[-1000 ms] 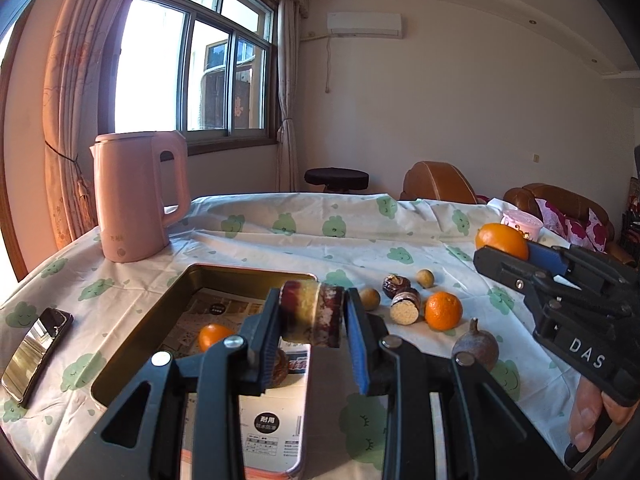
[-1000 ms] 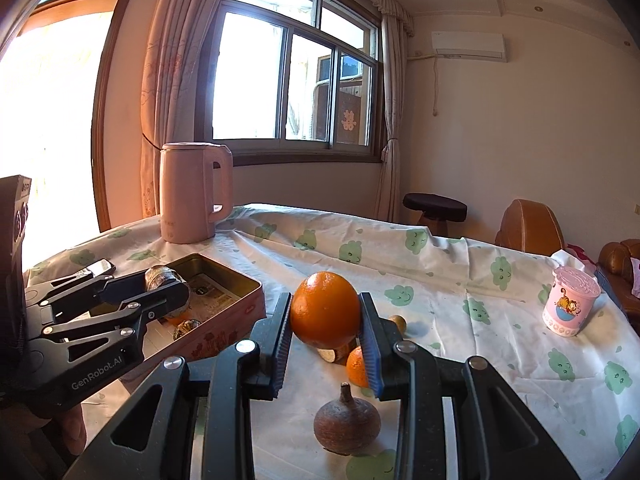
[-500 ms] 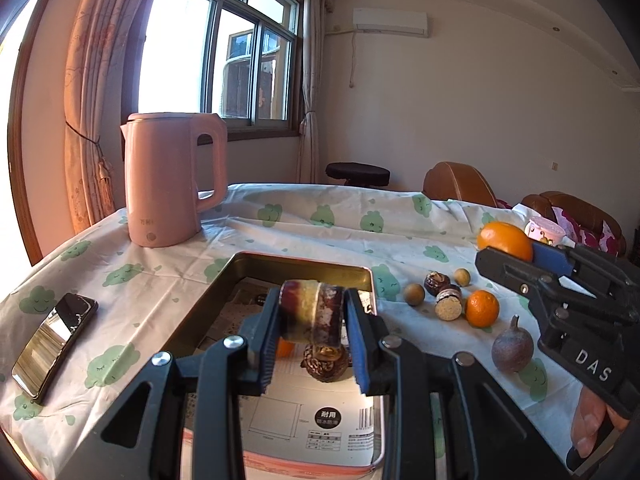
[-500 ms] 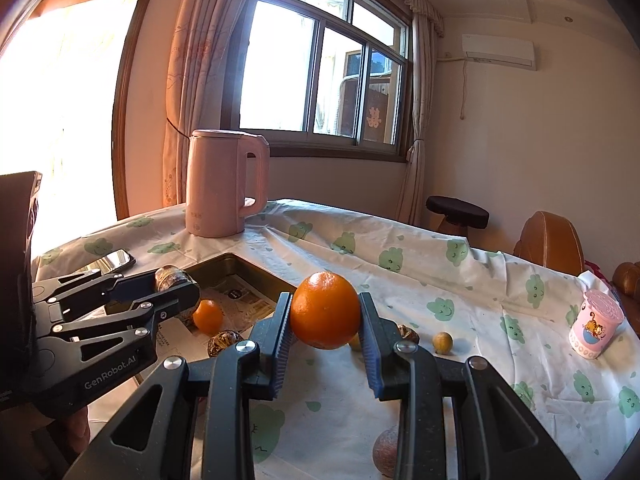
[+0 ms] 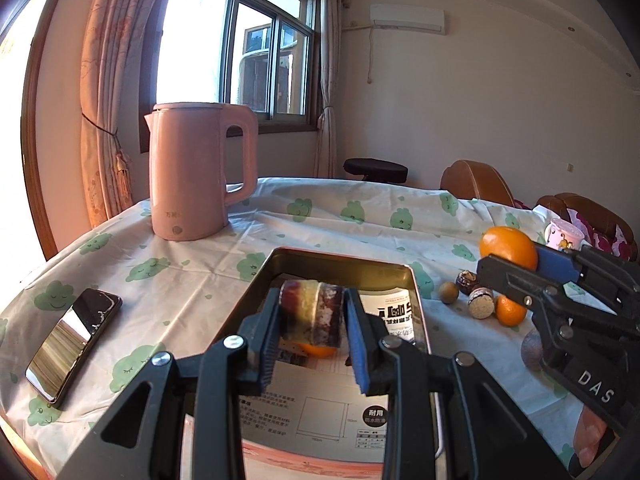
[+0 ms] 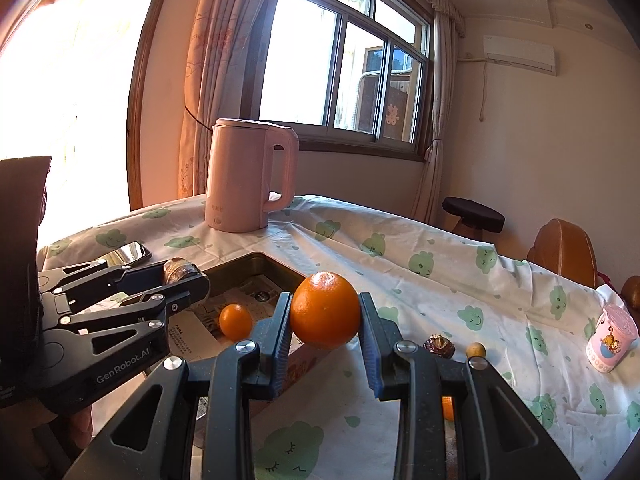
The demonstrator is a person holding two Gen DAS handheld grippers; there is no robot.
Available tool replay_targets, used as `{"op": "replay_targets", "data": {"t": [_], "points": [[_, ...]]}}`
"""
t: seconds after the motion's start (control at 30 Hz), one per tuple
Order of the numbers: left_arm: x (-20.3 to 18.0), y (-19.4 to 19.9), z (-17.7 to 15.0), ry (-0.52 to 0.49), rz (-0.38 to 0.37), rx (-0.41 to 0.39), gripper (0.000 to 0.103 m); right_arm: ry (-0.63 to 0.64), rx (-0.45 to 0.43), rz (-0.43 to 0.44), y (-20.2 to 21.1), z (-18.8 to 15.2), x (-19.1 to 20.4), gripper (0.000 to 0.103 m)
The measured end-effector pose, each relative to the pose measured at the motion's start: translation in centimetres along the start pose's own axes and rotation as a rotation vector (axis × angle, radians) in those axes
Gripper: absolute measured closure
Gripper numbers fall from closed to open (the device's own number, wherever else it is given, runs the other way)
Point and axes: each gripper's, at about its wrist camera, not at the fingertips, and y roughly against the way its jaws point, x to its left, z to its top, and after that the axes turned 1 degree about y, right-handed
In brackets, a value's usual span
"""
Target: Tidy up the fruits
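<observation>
Left gripper (image 5: 312,320) clamped tight on a cut dark fruit (image 5: 312,314) above the metal tray (image 5: 340,258), right gripper (image 6: 325,334) pinching a large orange (image 6: 325,311) beside the tray's edge, a small orange (image 6: 235,321) lying in the tray, other fruits (image 5: 482,307) on the tablecloth (image 5: 180,276)

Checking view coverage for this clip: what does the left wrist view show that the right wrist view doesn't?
Only the left wrist view shows the cut round fruit and dark fruit on the cloth. Only the right wrist view shows the left gripper from outside. Both show the tin tray, kettle, phone, pink cup, and the right gripper shut on the large orange.
</observation>
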Motion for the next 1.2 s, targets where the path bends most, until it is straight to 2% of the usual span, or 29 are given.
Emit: {"op": "replay_targets", "data": {"t": [0.67,1.2], "points": [[2.4,-1.1,0.0,0.004,0.05,0.052,0.071,0.028,0.055,0.051,-2.3,-0.7,3.2,0.07],[3.2,-2.6,-0.6,0.009,0.054,0.118,0.071,0.05,0.124,0.084,-4.4,-1.7,4.7,0.069]]}}
